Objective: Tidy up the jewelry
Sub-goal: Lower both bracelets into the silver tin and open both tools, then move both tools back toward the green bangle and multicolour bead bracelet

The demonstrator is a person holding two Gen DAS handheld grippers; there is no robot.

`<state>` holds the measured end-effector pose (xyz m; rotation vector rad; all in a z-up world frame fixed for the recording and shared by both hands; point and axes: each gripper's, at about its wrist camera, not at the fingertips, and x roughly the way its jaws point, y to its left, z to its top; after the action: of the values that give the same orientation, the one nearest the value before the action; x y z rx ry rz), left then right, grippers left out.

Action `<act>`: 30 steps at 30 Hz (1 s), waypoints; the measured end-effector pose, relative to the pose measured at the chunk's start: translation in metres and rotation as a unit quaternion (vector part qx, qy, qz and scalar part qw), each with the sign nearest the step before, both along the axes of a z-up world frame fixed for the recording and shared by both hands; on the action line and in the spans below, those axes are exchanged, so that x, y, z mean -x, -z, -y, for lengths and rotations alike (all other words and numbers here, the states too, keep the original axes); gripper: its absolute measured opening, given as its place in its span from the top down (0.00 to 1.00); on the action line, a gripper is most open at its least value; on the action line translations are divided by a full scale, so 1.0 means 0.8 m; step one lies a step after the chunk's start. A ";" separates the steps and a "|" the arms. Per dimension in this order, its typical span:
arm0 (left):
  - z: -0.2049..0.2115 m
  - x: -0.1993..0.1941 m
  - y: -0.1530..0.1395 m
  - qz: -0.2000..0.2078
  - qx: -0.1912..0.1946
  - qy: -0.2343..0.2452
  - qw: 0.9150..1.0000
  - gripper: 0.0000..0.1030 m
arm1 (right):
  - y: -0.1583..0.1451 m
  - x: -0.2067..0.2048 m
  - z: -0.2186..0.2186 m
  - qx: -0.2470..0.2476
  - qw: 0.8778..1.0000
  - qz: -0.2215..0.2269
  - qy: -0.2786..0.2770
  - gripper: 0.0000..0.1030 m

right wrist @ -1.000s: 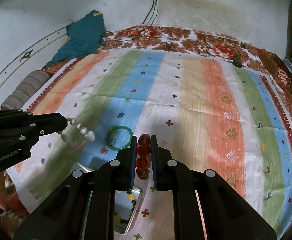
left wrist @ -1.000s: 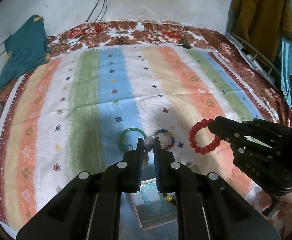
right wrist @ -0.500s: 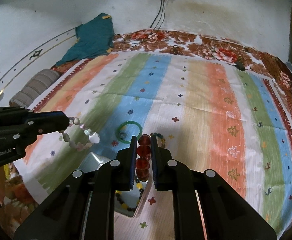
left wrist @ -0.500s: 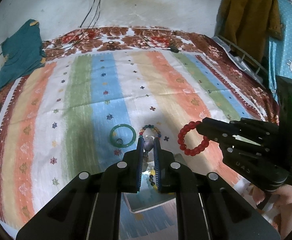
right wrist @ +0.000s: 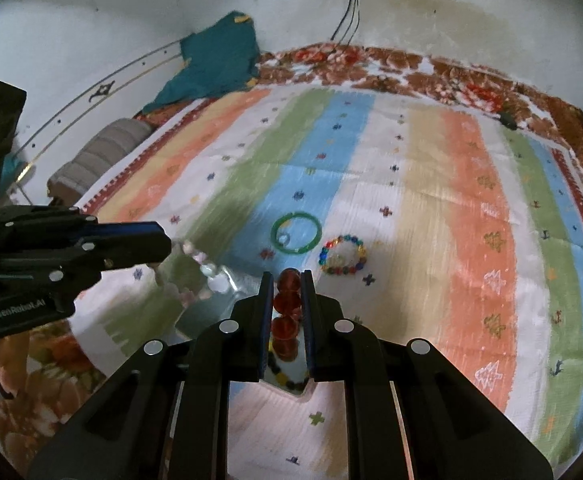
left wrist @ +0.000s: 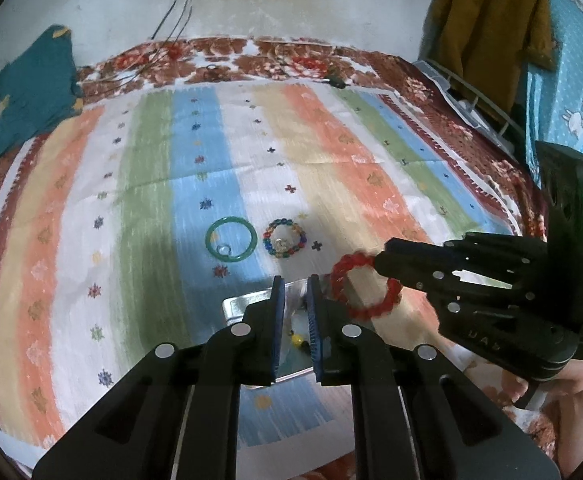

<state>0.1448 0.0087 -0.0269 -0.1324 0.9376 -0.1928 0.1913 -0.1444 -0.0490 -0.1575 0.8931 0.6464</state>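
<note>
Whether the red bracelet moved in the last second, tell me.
Yes. Once level with the green bangle, the red bracelet in the right gripper now sits nearer the camera, beside the tray.

tray: shiny metal | spread: matt woven cloth | red bracelet: glossy, maybe glass

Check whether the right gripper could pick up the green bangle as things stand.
Probably not yet. The right gripper is shut on the red bead bracelet, so it has no free grip. The green bangle itself lies uncovered on the striped cloth just ahead.
</note>
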 end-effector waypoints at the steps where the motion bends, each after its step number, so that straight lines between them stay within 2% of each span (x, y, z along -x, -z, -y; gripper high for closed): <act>1: -0.002 0.001 0.000 0.000 -0.001 -0.002 1.000 0.83 | 0.000 0.001 0.003 -0.001 1.000 -0.001 0.002 0.80; 3: -0.006 0.003 0.000 0.001 -0.004 -0.011 1.000 0.75 | -0.001 0.001 0.008 0.000 1.000 0.001 0.011 0.71; 4: -0.008 0.004 -0.001 0.002 -0.005 -0.014 1.000 0.74 | -0.001 0.000 0.010 0.003 1.000 0.002 0.015 0.69; 8: -0.014 0.006 0.000 0.000 -0.005 -0.021 1.000 0.73 | 0.002 0.001 0.016 0.008 1.000 0.000 0.021 0.68; 14: -0.017 0.010 0.002 -0.001 0.000 -0.021 1.000 0.64 | 0.002 0.003 0.021 0.009 1.000 -0.002 0.016 0.59; 19: -0.018 0.012 0.002 -0.002 0.002 -0.023 1.000 0.51 | 0.002 0.003 0.026 0.006 1.000 -0.001 0.020 0.51; 30: -0.027 0.011 0.005 -0.009 -0.001 -0.045 0.999 0.36 | 0.004 -0.003 0.031 0.003 0.999 -0.003 0.035 0.37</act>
<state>0.1357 0.0299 -0.0305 -0.1735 0.9471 -0.1084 0.1938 -0.1695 -0.0518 -0.1292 0.9027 0.5794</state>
